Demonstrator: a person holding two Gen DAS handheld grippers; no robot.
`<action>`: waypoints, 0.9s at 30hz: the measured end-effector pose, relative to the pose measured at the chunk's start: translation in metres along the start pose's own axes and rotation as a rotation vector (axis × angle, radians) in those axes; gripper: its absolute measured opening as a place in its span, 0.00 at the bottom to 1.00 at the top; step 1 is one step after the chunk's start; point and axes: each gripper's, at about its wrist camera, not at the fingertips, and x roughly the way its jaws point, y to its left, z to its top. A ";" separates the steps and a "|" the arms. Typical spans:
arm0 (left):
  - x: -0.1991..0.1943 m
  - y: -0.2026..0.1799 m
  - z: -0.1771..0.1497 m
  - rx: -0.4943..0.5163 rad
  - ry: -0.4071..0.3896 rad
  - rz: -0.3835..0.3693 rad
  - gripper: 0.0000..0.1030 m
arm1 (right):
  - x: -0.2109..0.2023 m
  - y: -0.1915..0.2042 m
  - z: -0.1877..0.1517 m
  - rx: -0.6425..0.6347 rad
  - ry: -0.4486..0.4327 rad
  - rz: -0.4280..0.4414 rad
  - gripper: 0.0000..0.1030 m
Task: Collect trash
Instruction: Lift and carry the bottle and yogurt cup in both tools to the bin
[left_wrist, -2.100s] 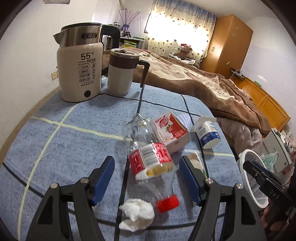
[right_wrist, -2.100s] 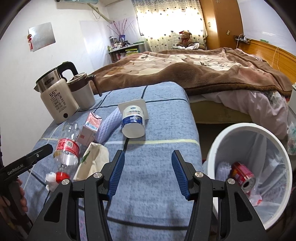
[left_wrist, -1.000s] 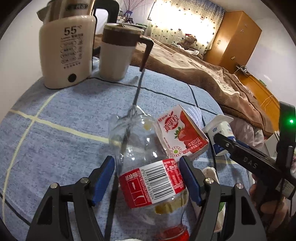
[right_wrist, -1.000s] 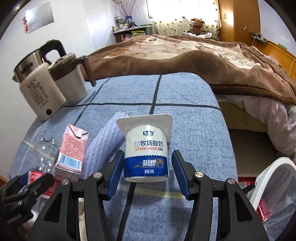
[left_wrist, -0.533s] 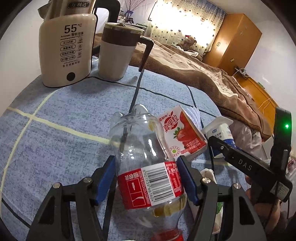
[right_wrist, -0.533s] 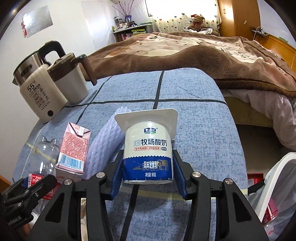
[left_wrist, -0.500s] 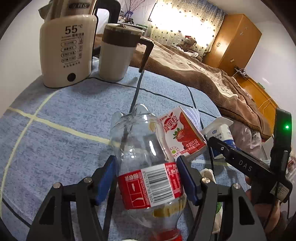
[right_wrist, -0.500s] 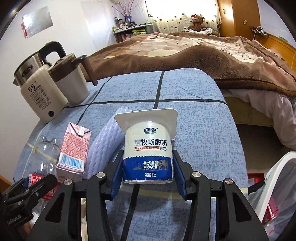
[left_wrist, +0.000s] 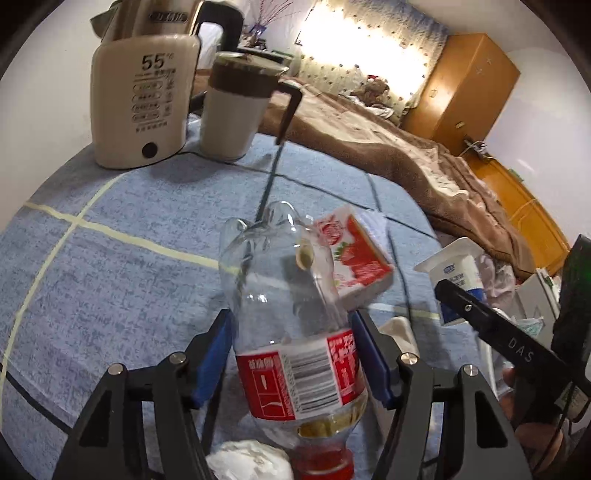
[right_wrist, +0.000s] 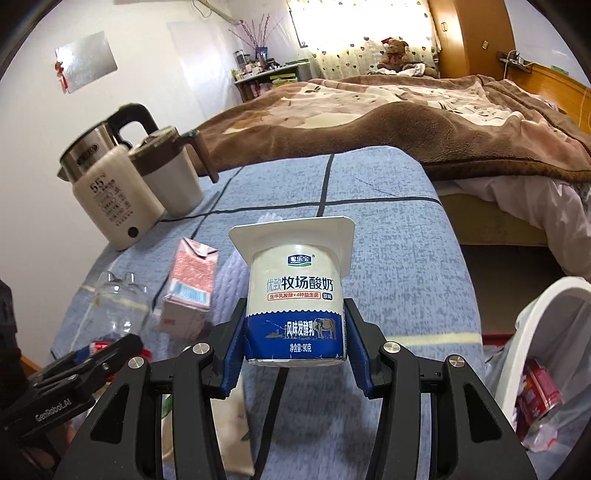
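A clear plastic bottle (left_wrist: 280, 288) with a red label and red cap lies cap-toward-me between the blue pads of my left gripper (left_wrist: 291, 325), which press on its sides. My right gripper (right_wrist: 295, 317) is shut on a white and blue yogurt cup (right_wrist: 295, 280), held a little above the blue cloth. The same cup (left_wrist: 458, 273) shows at the right of the left wrist view. A strawberry milk carton (left_wrist: 354, 254) lies just behind the bottle. A crumpled tissue (left_wrist: 247, 461) sits under the bottle's cap. A white bin (right_wrist: 546, 295) stands at the right, below the table edge.
A cream kettle (left_wrist: 144, 96) and a lidded mug (left_wrist: 236, 110) stand at the table's far left. A white foam sheet (right_wrist: 229, 280) lies beside the carton (right_wrist: 190, 284). A red can (right_wrist: 539, 387) lies in the bin. A bed with a brown blanket (right_wrist: 406, 110) is behind.
Both pairs of jaws have narrowed onto their things, the left on the bottle, the right on the yogurt cup. The right gripper has drawn back slightly with the cup.
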 end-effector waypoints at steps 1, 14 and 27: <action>-0.002 -0.001 0.000 0.004 -0.004 -0.001 0.65 | -0.005 0.000 -0.001 0.004 -0.008 0.005 0.48; -0.029 -0.019 0.002 0.050 -0.052 -0.022 0.64 | -0.045 -0.010 -0.013 0.053 -0.059 0.022 0.48; -0.064 -0.035 0.000 0.098 -0.139 0.010 0.63 | -0.076 -0.027 -0.023 0.084 -0.091 0.045 0.48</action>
